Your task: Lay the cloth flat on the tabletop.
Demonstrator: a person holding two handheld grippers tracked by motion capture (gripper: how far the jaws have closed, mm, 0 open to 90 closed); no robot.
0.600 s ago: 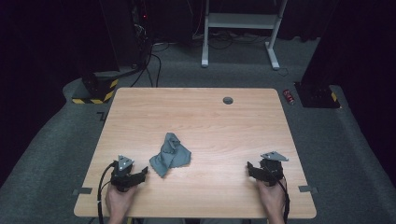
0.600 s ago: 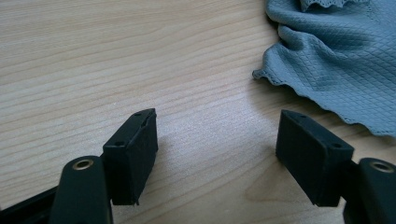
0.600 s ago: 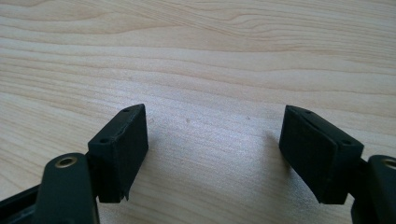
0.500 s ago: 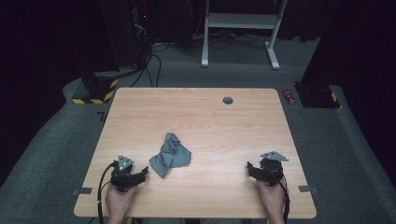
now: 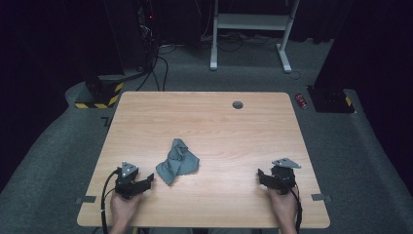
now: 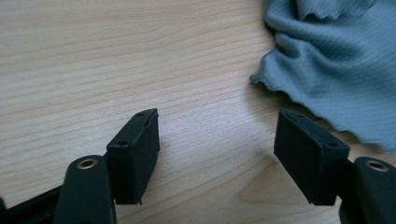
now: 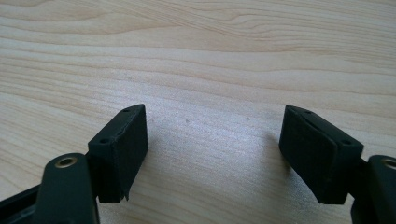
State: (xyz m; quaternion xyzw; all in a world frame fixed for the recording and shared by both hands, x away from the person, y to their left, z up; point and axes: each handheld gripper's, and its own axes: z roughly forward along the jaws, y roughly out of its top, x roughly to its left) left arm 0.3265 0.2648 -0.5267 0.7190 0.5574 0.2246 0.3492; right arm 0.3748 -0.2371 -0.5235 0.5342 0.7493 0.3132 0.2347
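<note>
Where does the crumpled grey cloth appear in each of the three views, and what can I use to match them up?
High view: the grey cloth lies crumpled on the table, left of centre, just right of the left gripper.
Left gripper view: the cloth's ribbed edge sits at upper right, beyond the right-hand jaw, not between the open jaws.
Right gripper view: the cloth is not in it; bare wood lies between the open jaws.
Shared landmark: the light wood-grain table.

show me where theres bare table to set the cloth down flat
Bare wood runs between the grey cloth and the right gripper, and across the far half of the table up to the small round hole. It is tightest at the near left, where the left gripper sits beside the cloth.
</note>
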